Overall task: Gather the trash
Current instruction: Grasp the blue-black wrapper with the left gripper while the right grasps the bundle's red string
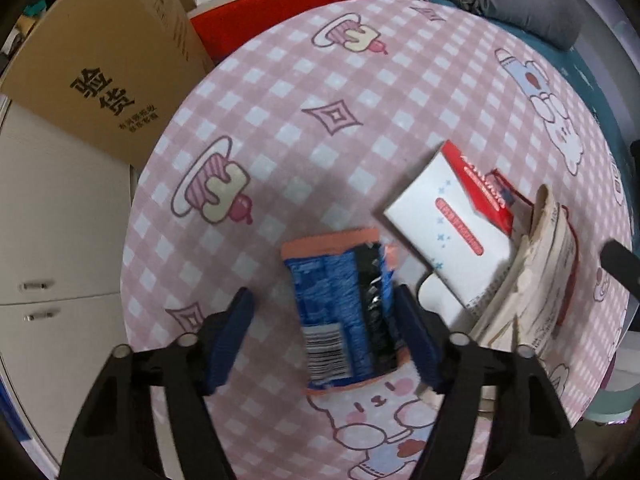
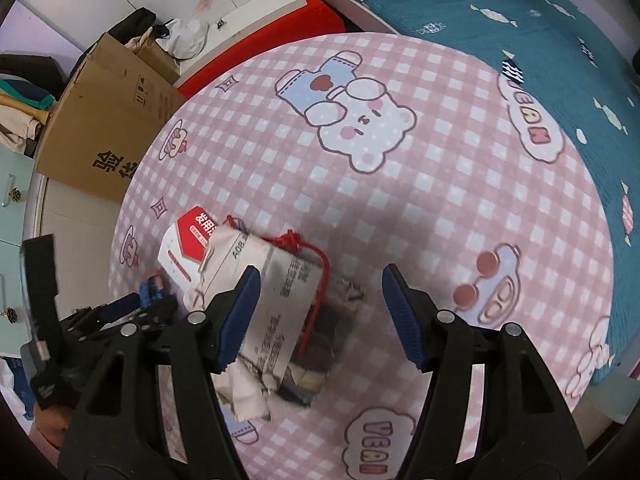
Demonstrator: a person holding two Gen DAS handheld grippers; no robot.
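A blue snack wrapper (image 1: 336, 308) with orange ends lies flat on the pink checked tablecloth (image 1: 320, 140). My left gripper (image 1: 322, 292) points straight down over it, jaws open. The right finger (image 1: 416, 336) is at the wrapper's edge and the left finger (image 1: 228, 344) stands clear of it. Beside it lie a white and red box (image 1: 444, 232) and a printed cloth bag (image 1: 536, 280). In the right wrist view my right gripper (image 2: 320, 276) hangs open above that bag (image 2: 280, 280), which has a red drawstring. Nothing is gripped. The box (image 2: 188, 248) and my left gripper (image 2: 152, 300) show at the left.
A large cardboard box (image 1: 104, 60) stands past the table's left edge, with white cabinets (image 1: 60, 220) below it. A red surface (image 1: 280, 12) lies behind the table. A bed with a teal cover (image 2: 520, 40) and grey pillow (image 1: 532, 4) borders the far right.
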